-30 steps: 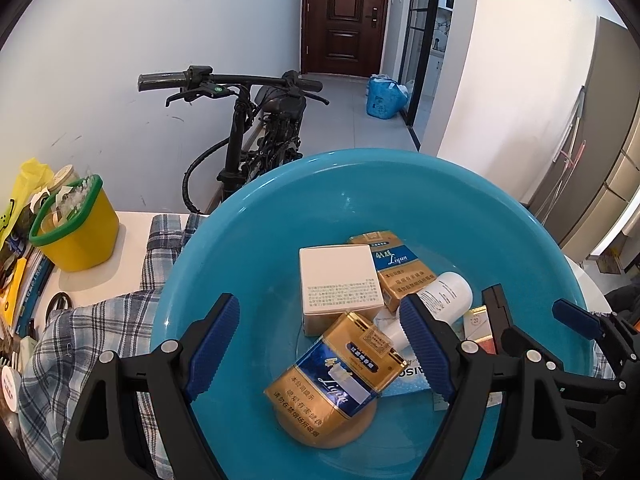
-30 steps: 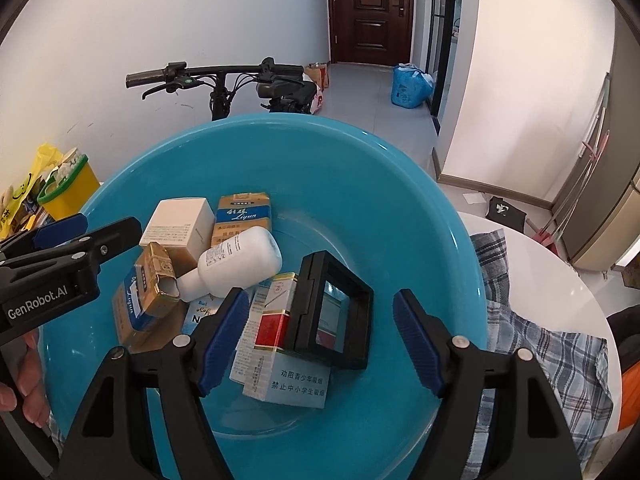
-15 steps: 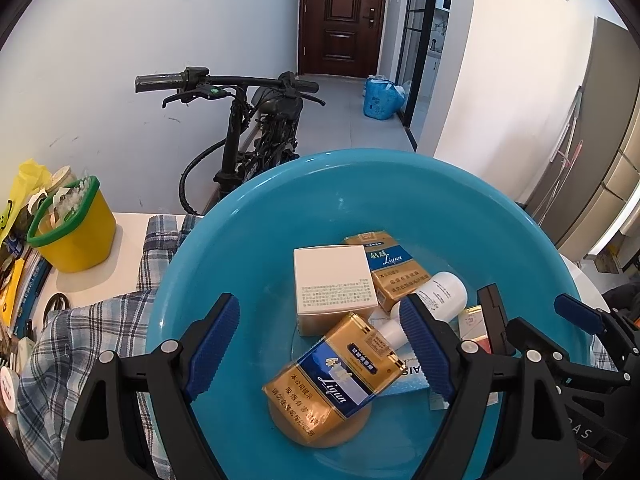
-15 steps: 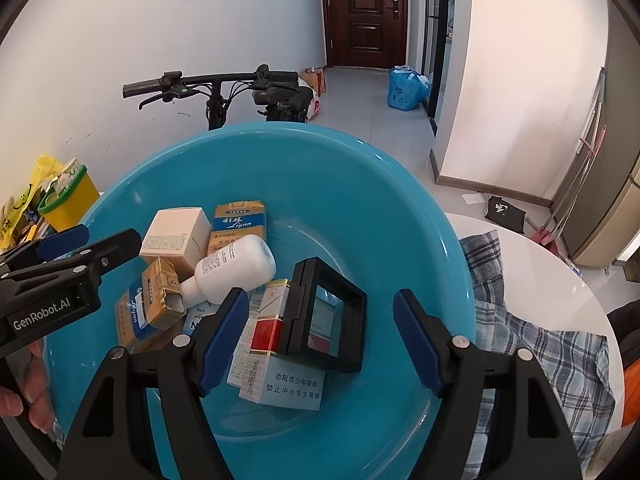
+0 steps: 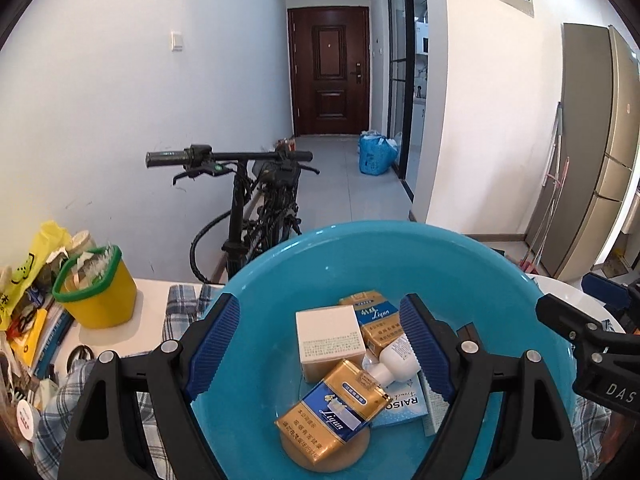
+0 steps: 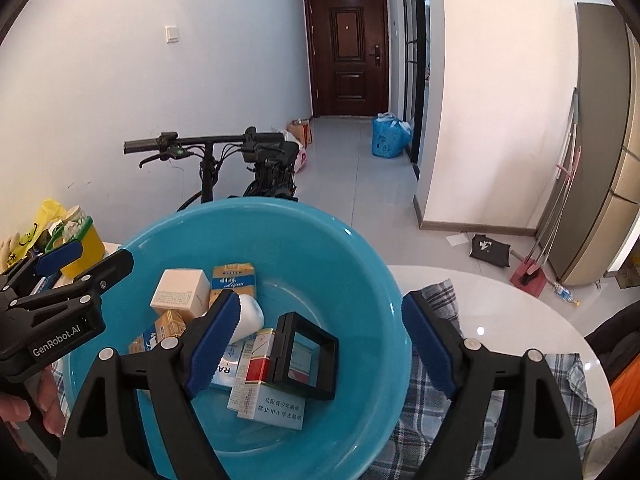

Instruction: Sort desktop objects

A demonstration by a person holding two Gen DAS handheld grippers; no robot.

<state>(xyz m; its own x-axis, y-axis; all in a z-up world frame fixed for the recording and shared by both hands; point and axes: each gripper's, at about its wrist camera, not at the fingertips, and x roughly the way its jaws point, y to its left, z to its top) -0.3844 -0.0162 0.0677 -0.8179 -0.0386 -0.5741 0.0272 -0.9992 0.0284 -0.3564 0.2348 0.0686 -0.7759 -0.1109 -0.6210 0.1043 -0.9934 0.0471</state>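
Black tongs [image 5: 320,350], ribbed blue pads [image 5: 214,344], silver screws.

Left wrist view: looks forward and downward between its blue-padded left gripper [image 5: 320,350] fingers, close over the round blue plastic basin [image 5: 460,258].
Right wrist view: same downward tilt, between the right gripper [image 6: 318,344] fingers, basin [image 6: 360,248] ahead and left.
Shared: basin contents, black bicycle [image 5: 256,200] [image 6: 240,160], dark brown door [image 5: 328,70] [image 6: 348,46] beyond.
Cross-sight: each view catches the other gripper at its edge.
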